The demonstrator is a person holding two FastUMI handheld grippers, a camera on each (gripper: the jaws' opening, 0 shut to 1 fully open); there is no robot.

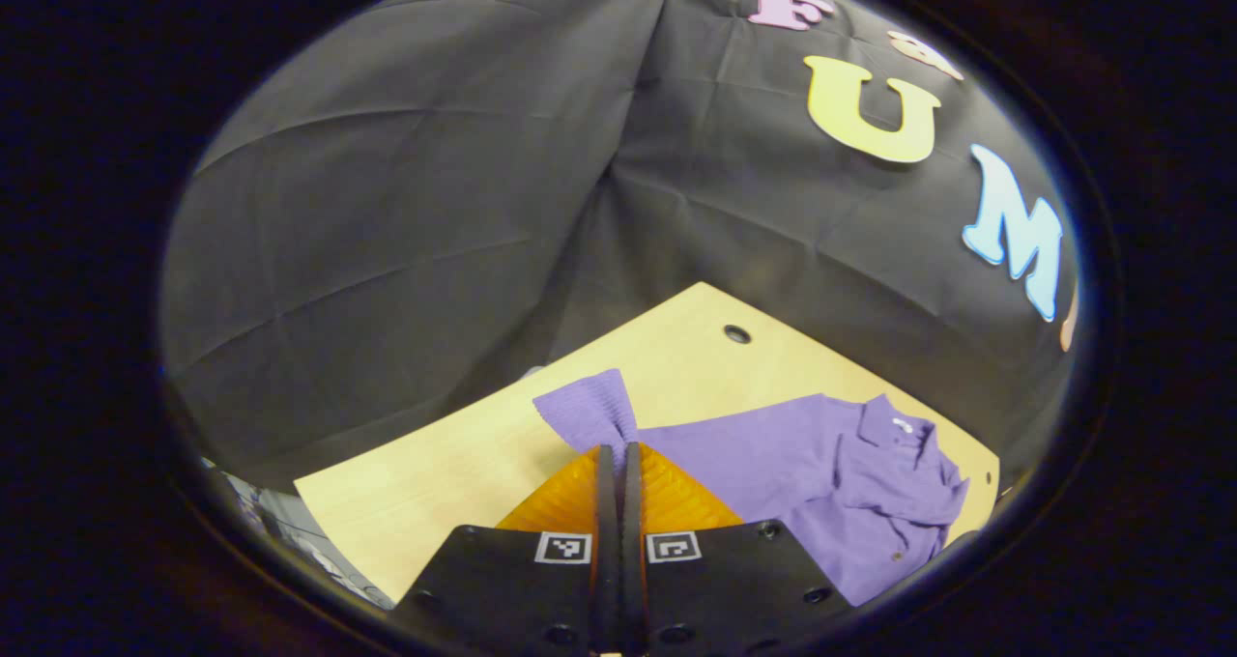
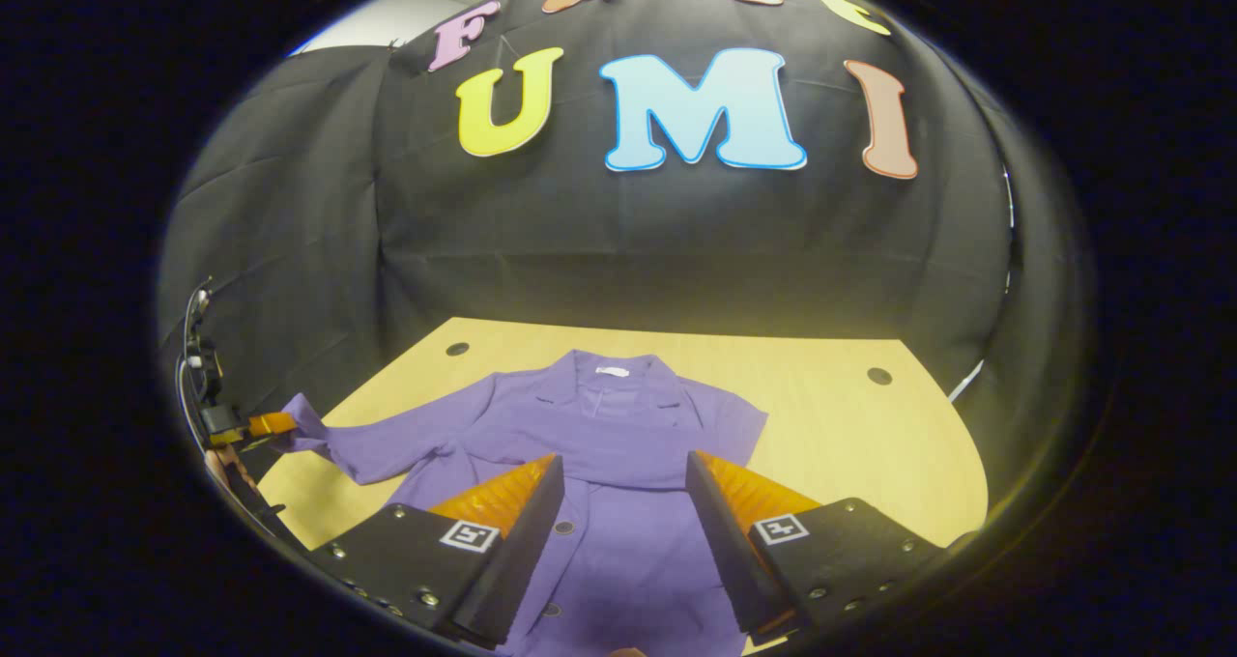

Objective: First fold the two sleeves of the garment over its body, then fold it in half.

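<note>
A purple button-up shirt (image 2: 618, 425) lies face up on the wooden table (image 2: 850, 444), collar toward the booth wall. In the left gripper view, my left gripper (image 1: 618, 454) is shut on the end of one sleeve (image 1: 588, 408), and the ribbed cuff sticks out past the fingertips. The shirt's body (image 1: 831, 473) lies to the right of it. In the right gripper view that left gripper (image 2: 253, 427) holds the sleeve (image 2: 387, 449) stretched out over the table's left edge. My right gripper (image 2: 623, 464) hangs open above the shirt's front, holding nothing. A band of cloth lies across the chest between its fingers.
The table has round cable holes near its far corners (image 2: 456, 349) (image 2: 878, 376). Black cloth walls close in the back and sides. Bare wood (image 2: 870, 464) stretches to the right of the shirt. A hand and cables (image 2: 198, 367) show behind the left gripper.
</note>
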